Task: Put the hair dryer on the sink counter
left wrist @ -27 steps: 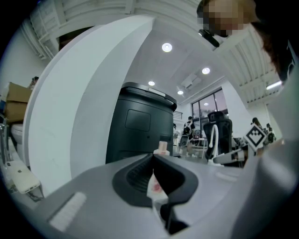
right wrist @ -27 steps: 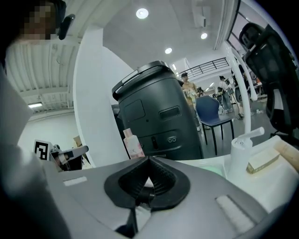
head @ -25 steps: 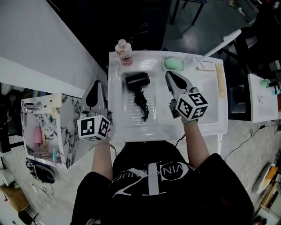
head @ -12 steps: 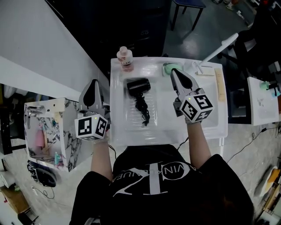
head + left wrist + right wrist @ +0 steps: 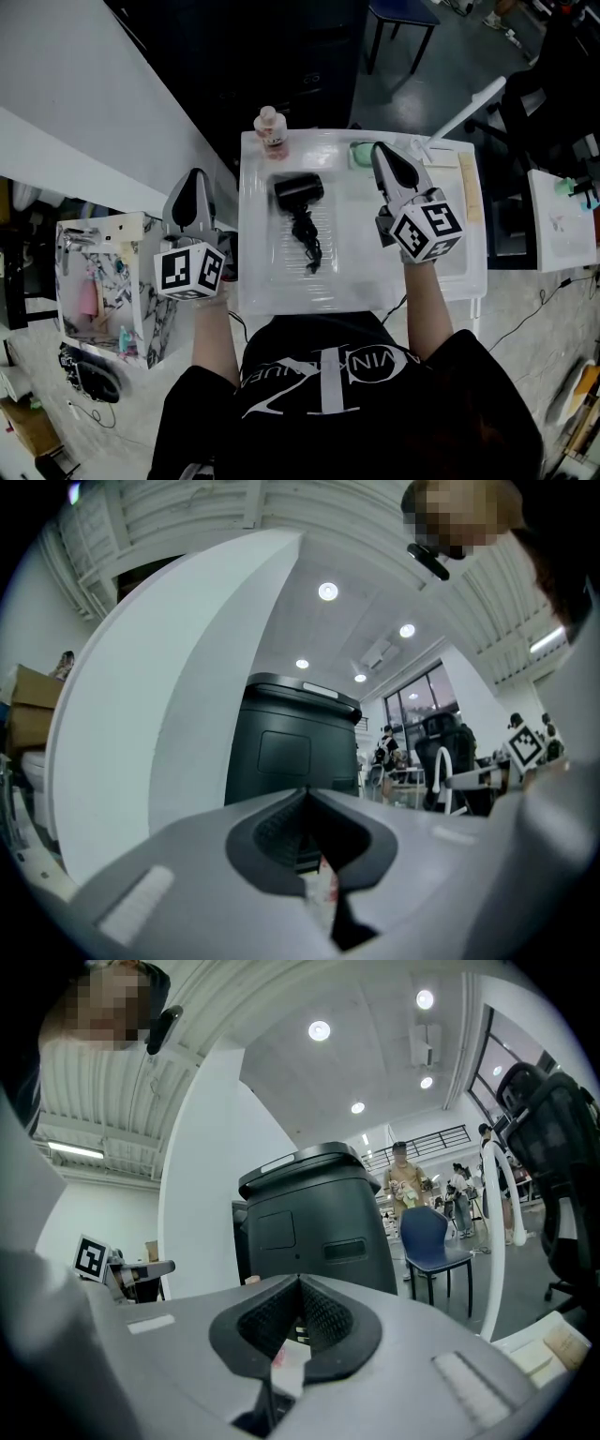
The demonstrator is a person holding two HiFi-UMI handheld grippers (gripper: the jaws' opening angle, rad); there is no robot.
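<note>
Lying on white sink counter (image 5: 450, 272), hair dryer (image 5: 298, 190), left gripper (image 5: 194, 176) closed, right gripper (image 5: 380, 149) closed

- Dead centre of the head view, the hair dryer (image 5: 298, 189) is black all over, and its bunched cord (image 5: 309, 242) is black too.
- Under it, the sink counter (image 5: 251, 281) is glossy white.
- Top left of the counter, the bottle (image 5: 271, 129) has a pale pink cap and a reddish label.
- Top right, there's a mint-green block (image 5: 359, 153).
- The left gripper (image 5: 193, 176) and the right gripper (image 5: 380, 150) have grey shells, and their cubes carry black-and-white square markers.
- At the bottom of the frame, the shirt (image 5: 319, 375) is black with pale lettering.
- Far left, the box (image 5: 150, 319) is white with dark marble veining.
- In the right gripper view, the chair (image 5: 433, 1239) is blue.
</note>
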